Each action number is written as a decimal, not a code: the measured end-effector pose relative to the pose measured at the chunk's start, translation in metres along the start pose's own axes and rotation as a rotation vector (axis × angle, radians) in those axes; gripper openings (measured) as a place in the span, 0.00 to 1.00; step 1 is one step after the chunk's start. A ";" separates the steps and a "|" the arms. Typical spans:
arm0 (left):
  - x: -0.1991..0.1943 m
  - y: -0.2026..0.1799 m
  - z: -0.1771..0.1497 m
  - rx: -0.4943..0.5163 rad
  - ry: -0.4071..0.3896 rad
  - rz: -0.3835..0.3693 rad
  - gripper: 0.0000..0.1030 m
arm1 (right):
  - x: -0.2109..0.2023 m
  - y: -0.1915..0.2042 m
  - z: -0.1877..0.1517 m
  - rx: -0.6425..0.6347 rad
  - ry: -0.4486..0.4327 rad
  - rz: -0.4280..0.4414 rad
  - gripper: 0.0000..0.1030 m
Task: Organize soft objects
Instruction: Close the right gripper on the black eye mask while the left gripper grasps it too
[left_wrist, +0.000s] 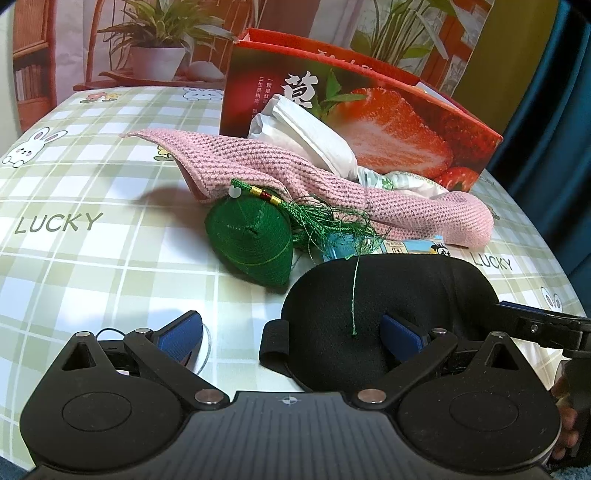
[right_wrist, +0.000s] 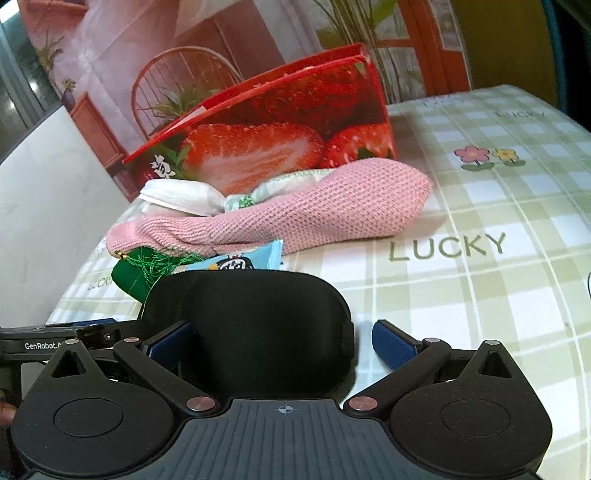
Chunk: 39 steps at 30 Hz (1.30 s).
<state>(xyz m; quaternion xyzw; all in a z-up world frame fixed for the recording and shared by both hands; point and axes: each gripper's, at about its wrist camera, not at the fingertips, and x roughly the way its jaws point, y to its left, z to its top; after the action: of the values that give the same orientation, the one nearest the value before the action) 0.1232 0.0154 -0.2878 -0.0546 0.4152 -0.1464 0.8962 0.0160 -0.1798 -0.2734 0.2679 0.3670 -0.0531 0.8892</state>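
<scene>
the left gripper is spread wide, one blue pad off on the bare tablecloth, the other resting over the near lobe of the black sleep mask. it clamps nothing. the right gripper is also parted, its fingers straddling the other lobe of the mask, one pad close against the fabric and the other just clear of its edge; the mask looks to be lying on the cloth rather than lifted.

just beyond the mask sits a green woven sachet with a loose tassel, one thread trailing across the mask. a small light-blue packet pokes out between the mask and the pink knit piece, which sprawls across the middle of the table. white and pale-green soft bundles lean behind it against the red strawberry box.

as for progress, i judge the sorting barely begun: every soft item in view is heaped outside the box, and whether anything is inside cannot be seen. the mask seems to be the piece in hand; all the rest remains.
</scene>
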 end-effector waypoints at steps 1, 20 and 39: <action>0.000 0.000 -0.001 0.001 0.000 -0.001 1.00 | 0.000 0.001 0.000 -0.002 0.004 0.001 1.00; -0.001 -0.001 -0.002 0.008 -0.003 -0.020 1.00 | -0.005 0.015 0.000 -0.103 -0.039 0.035 0.88; -0.005 0.008 -0.002 -0.105 0.031 -0.151 1.00 | -0.017 -0.003 0.001 -0.039 -0.081 -0.013 0.31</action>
<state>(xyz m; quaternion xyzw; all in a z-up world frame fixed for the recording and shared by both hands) 0.1202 0.0242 -0.2871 -0.1301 0.4310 -0.1924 0.8720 0.0034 -0.1845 -0.2621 0.2459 0.3335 -0.0626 0.9080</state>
